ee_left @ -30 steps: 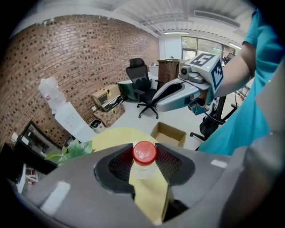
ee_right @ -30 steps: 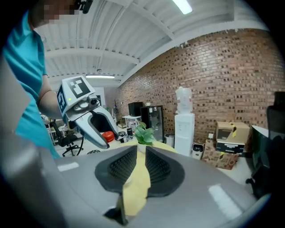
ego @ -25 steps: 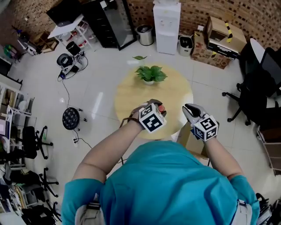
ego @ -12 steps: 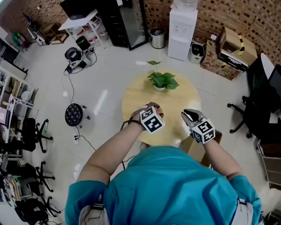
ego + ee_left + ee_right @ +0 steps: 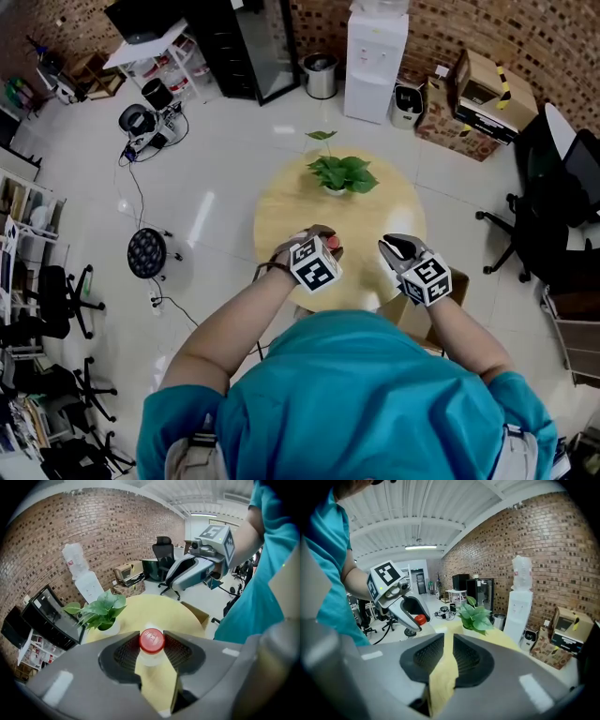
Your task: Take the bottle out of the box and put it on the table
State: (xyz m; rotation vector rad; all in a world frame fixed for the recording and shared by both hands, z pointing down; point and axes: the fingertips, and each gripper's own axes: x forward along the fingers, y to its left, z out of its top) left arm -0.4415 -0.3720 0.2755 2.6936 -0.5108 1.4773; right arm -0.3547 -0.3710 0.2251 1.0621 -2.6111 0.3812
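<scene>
A clear bottle with a red cap stands upright between the jaws of my left gripper, which is shut on its neck. In the head view the left gripper holds the bottle's cap over the near part of the round yellow table. My right gripper hovers at the table's near right edge. Its jaws show only a thin slit with nothing in it. The right gripper view shows the left gripper with the red-capped bottle at the left.
A potted green plant sits at the table's far side. An open cardboard box stands on the floor by the table's near right edge. Office chairs, a water dispenser and stacked boxes ring the room.
Both grippers have come a little lower and nearer over the table's near edge. The left one still grips the bottle. The view itself has shifted slightly.
</scene>
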